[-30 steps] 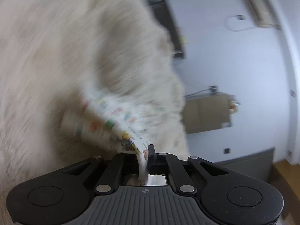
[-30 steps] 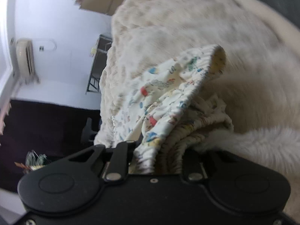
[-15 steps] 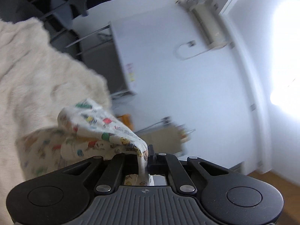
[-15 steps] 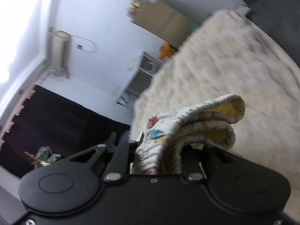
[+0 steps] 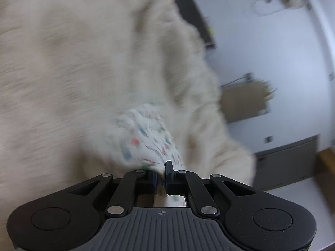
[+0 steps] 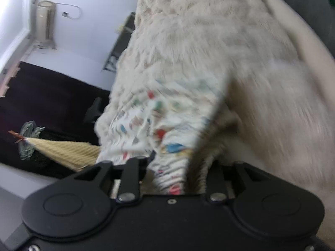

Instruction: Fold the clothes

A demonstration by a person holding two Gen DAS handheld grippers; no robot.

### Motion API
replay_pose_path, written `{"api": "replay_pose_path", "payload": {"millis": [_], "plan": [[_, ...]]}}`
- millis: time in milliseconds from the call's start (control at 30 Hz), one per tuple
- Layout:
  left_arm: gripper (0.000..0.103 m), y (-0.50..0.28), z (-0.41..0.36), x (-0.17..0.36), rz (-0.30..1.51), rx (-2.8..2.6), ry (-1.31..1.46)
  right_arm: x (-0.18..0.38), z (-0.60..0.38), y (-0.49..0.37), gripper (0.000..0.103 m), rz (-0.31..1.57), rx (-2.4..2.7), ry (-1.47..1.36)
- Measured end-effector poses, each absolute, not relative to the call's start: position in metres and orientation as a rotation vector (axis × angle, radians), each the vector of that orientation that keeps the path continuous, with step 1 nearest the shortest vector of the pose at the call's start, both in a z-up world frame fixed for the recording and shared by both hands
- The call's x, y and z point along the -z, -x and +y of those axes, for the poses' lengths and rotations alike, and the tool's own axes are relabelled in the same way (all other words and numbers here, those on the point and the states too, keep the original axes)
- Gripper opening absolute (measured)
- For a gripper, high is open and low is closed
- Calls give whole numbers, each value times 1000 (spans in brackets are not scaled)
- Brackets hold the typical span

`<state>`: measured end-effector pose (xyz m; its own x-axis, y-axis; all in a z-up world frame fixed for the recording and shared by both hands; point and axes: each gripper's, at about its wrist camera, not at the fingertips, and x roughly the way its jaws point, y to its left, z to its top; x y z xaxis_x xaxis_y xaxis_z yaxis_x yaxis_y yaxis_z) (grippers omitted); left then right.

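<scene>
Folding looks to be barely under way, from where I stand. The small printed garment, white with little coloured shapes, is pinched at two places at once and hangs bunched between the tools above the fluffy cream blanket, near the blanket's edge where it drops off toward the dark floor. The left gripper has its two fingers clenched almost together on a thin edge of the cloth, which fans out ahead of it. The right gripper is clamped on a much thicker wad, with a ribbed, gathered band of the garment stuffed between its fingers, so that one stands wider apart.

Both views are smeared with motion, so I cannot tell whether any part of the garment touches the blanket, or which part each tool holds. What I can judge is that nothing lies flat yet: no neat crease, no squared shape, just a crumpled bundle. It seems the piece is being shaken out or carried into position. Left to do, I would say, is nearly everything: spreading it on the blanket, smoothing it, then making the folds themselves.
</scene>
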<state>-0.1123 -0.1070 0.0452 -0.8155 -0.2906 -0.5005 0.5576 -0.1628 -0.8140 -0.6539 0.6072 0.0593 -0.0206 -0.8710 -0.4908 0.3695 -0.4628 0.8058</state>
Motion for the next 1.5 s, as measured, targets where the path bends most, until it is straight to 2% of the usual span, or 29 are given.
{"api": "replay_pose_path", "payload": {"millis": [33,67,133,267,333,400,567,633,700,800,867,967,1133,1367,1433,1500], "plan": [[14,109,-103,-52,1488,2036,-323,-69,616,647,55,-538,1714,-1263],[30,109,-102,-58,1452,2046,-322,-84,624,639,63,-467,1790,-1225],[46,120,-96,-96,1279,2085,-342,-113,631,629,63,-337,1902,-1149],[55,175,-70,-168,1001,2200,-406,-181,621,603,77,-65,2042,-966],[63,204,-48,-206,922,2318,-410,-219,600,586,78,71,2053,-868],[66,236,-27,-242,870,2430,-403,-243,568,573,80,173,2025,-804],[78,322,33,-292,727,2634,-402,-278,461,539,86,402,1920,-694],[80,349,58,-292,611,2667,-442,-283,433,523,89,440,1893,-669],[82,361,82,-276,607,2694,-484,-277,411,507,89,422,1893,-647],[83,361,117,-245,628,2756,-525,-247,414,486,90,250,1918,-652],[88,355,144,-232,591,2787,-515,-215,436,460,90,104,1932,-653],[90,346,185,-209,613,2820,-504,-177,468,419,90,9,1888,-684],[90,332,233,-178,613,2787,-546,-156,497,400,90,-52,1859,-835],[88,313,250,-175,594,2935,-673,-178,512,422,90,46,1979,-750],[80,313,262,-173,519,2975,-748,-179,513,435,90,100,2019,-736],[77,315,282,-170,387,3006,-844,-175,518,450,90,118,2045,-751]]}}
